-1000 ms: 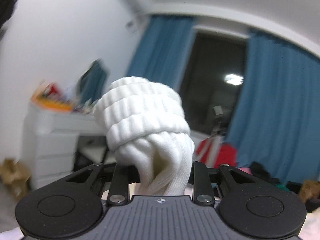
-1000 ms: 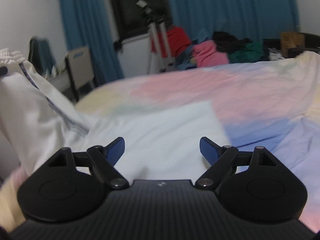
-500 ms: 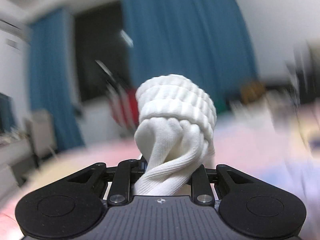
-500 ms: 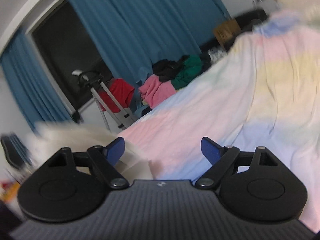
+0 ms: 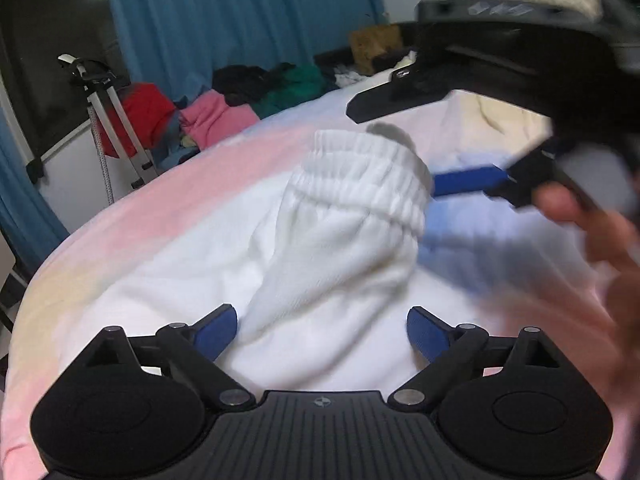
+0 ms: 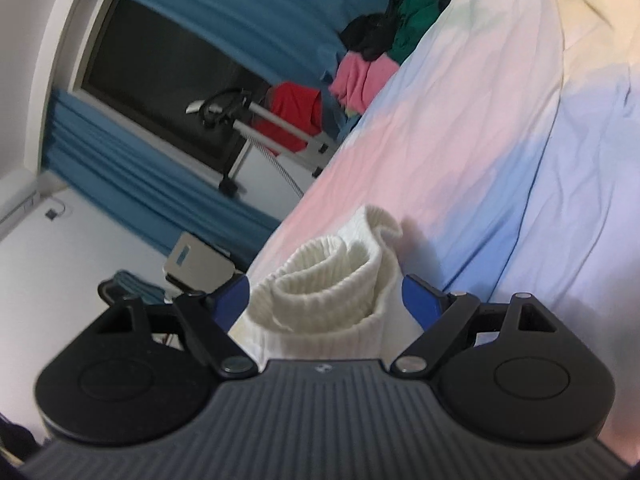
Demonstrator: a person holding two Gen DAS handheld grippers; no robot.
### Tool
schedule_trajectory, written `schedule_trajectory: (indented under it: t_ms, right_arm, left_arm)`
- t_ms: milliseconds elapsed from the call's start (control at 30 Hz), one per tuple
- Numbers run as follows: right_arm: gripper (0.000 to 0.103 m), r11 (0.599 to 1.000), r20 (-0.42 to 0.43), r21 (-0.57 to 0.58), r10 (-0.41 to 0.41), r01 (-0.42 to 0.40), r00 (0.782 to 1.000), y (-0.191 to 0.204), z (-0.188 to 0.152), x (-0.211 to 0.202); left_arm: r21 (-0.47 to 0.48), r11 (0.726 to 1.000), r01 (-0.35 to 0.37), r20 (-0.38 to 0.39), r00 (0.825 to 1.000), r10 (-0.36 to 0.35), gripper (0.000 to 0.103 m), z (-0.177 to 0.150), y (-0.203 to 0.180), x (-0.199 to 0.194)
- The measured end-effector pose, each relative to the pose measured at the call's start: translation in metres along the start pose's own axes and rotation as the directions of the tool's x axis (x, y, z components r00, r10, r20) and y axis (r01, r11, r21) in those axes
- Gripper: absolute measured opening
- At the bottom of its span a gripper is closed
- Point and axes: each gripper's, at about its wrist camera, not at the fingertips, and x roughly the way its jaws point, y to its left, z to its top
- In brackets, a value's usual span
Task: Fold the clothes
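Note:
A rolled pair of white ribbed socks (image 5: 352, 216) hangs above the pastel bedsheet (image 5: 168, 216). My left gripper (image 5: 322, 328) is open, its blue pads apart on either side of the sock's lower end, not gripping it. My right gripper (image 5: 404, 148) comes in from the upper right, tilted on its side, with the ribbed cuff between its fingers (image 5: 468, 180). In the right wrist view the cuff (image 6: 324, 284) fills the gap of my right gripper (image 6: 326, 300); whether the pads press it is unclear. A white garment (image 5: 168, 288) lies on the sheet below.
A heap of pink, green, black and red clothes (image 5: 240, 100) lies at the far end of the bed by blue curtains (image 5: 240, 12). A metal stand (image 5: 108, 112) stands by the dark window. A bare hand (image 5: 600, 248) shows blurred at right.
My left gripper has opened and let go of the socks after swinging towards the bed. My right gripper has rolled sideways and moved onto the sock cuff.

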Motion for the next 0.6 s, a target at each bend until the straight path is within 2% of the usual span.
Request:
schedule_trajectory:
  t_ms: [100, 167, 200, 267, 300, 400, 433, 500, 533, 600]
  right_arm:
    - [0.086, 1.0, -0.019, 0.009, 0.006, -0.005, 1.0, 0.004, -0.002, -0.001]
    - [0.086, 1.0, -0.012, 0.007, -0.011, 0.011, 1.0, 0.009, -0.003, -0.006]
    - [0.086, 1.0, 0.025, -0.007, -0.027, 0.027, 0.999, 0.014, -0.001, -0.012]
    - [0.086, 0.999, 0.079, -0.036, -0.007, 0.01, 0.997, 0.02, 0.002, -0.022]
    - [0.086, 0.999, 0.086, -0.051, -0.007, 0.011, 0.996, 0.023, 0.006, -0.023]
    - [0.082, 0.989, -0.004, -0.104, -0.103, 0.102, 0.995, 0.031, 0.024, -0.004]
    - [0.078, 0.983, -0.047, -0.133, -0.133, 0.126, 0.99, 0.033, 0.03, 0.005]
    - [0.079, 0.968, -0.108, -0.178, -0.2, 0.179, 0.974, 0.035, 0.038, 0.021]
    - [0.079, 0.962, -0.131, -0.194, -0.22, 0.193, 0.967, 0.034, 0.041, 0.027]
    - [0.079, 0.964, -0.182, -0.214, -0.197, 0.157, 0.963, 0.032, 0.041, 0.04]
  left_arm:
    - [0.042, 0.995, -0.095, -0.005, 0.995, 0.096, 0.098, -0.026, 0.017, -0.019]
    - [0.062, 0.976, -0.207, -0.016, 0.978, 0.208, 0.098, -0.047, 0.008, -0.028]
    - [0.045, 0.97, -0.239, -0.02, 0.971, 0.24, 0.098, -0.056, 0.022, -0.026]
    - [-0.005, 0.958, -0.287, -0.062, 0.956, 0.286, 0.096, -0.066, 0.041, -0.017]
    - [-0.037, 0.953, -0.302, -0.088, 0.95, 0.298, 0.095, -0.069, 0.05, -0.013]
    - [-0.164, 0.935, -0.315, -0.138, 0.945, 0.295, 0.095, -0.081, 0.085, -0.014]
    - [-0.21, 0.925, -0.317, -0.142, 0.946, 0.292, 0.095, -0.08, 0.092, -0.016]
    - [-0.3, 0.899, -0.319, -0.148, 0.946, 0.287, 0.095, -0.079, 0.106, -0.019]
    - [-0.343, 0.884, -0.318, -0.149, 0.947, 0.284, 0.095, -0.079, 0.113, -0.022]
    - [-0.421, 0.854, -0.306, -0.135, 0.952, 0.274, 0.095, -0.082, 0.126, -0.034]
